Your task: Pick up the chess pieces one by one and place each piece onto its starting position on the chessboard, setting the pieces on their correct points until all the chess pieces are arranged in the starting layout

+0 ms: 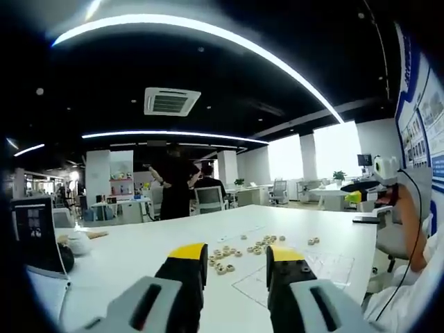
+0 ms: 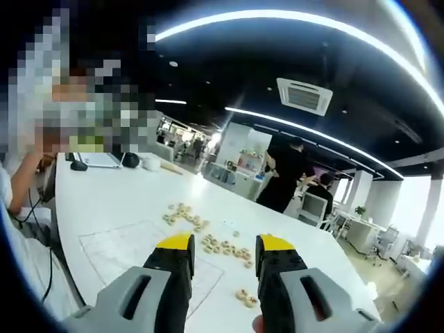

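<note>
both grippers hover above the table (image 1: 139, 250) with jaws apart and nothing between them: left gripper (image 1: 237, 258), right gripper (image 2: 223, 244). no piece has been picked yet, so the step in hand looks like the first pick. the pieces (image 2: 222, 246) are flat round discs scattered loose on the table just beside the board (image 2: 139, 253), a thin printed sheet lying flat; in the left gripper view the same pieces (image 1: 239, 248) sit beyond the jaw tips with the board (image 1: 312, 267) to their right. best approach, as a judgement: pick an outlying disc, such as the pair at the near edge of the cluster (image 2: 244, 297), so the jaws don't nudge neighbours; come down vertically, straddle the disc across its diameter, and close on the rim. discs have no long axis in plan; their short axis points straight up, so gripper yaw is free. the characters on top are too small to read, so which point each one goes to cannot be told. the board's long axis cannot be told either.
</note>
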Tool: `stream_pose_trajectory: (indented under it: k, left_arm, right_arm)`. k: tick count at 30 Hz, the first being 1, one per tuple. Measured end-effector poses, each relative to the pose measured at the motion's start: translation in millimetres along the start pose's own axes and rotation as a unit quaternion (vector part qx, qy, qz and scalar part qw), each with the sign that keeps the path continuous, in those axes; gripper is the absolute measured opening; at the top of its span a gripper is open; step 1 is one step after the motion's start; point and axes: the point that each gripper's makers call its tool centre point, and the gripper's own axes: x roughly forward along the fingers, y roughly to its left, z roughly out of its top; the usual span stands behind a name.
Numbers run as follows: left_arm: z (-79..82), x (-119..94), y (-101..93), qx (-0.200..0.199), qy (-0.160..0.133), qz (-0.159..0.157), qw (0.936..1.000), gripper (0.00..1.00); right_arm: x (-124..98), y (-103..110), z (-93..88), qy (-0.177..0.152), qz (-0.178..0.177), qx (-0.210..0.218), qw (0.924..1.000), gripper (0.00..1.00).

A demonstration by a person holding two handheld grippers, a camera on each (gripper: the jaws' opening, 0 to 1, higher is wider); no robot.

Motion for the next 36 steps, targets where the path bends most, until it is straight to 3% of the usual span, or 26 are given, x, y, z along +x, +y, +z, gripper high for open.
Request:
stream_pose_trajectory:
  k: [10,22,25,30,36]
  left_arm:
    - [-14.5,21.8,-4.5,0.007,0.026,-0.014,0.9996,0.35]
    - [-45.9,80.0,12.2,-0.020,0.087,-0.050,0.9947,0.36]
    - [-58.7,99.5,12.1,-0.039,0.115,-0.079,0.9895,0.36]
    - [-96.3,141.4,31.0,-0.022,0.183,-0.065,0.9807,0.36]
    - [-121.7,179.3,43.0,-0.036,0.206,-0.063,0.9759,0.34]
  right_arm:
    - [-5.6,-1.3,3.4,-0.003,-0.007,-0.007,0.9999,0.36]
    - [-8.1,-4.0,2.0,-0.004,-0.005,-0.012,0.9999,0.36]
    - [-9.0,-5.2,-0.6,-0.002,-0.006,-0.010,0.9999,0.36]
    - [-11.4,-9.9,5.3,-0.010,-0.014,-0.007,0.9998,0.36]
    - [-12.0,-3.3,11.7,-0.016,-0.009,-0.014,0.9997,0.36]
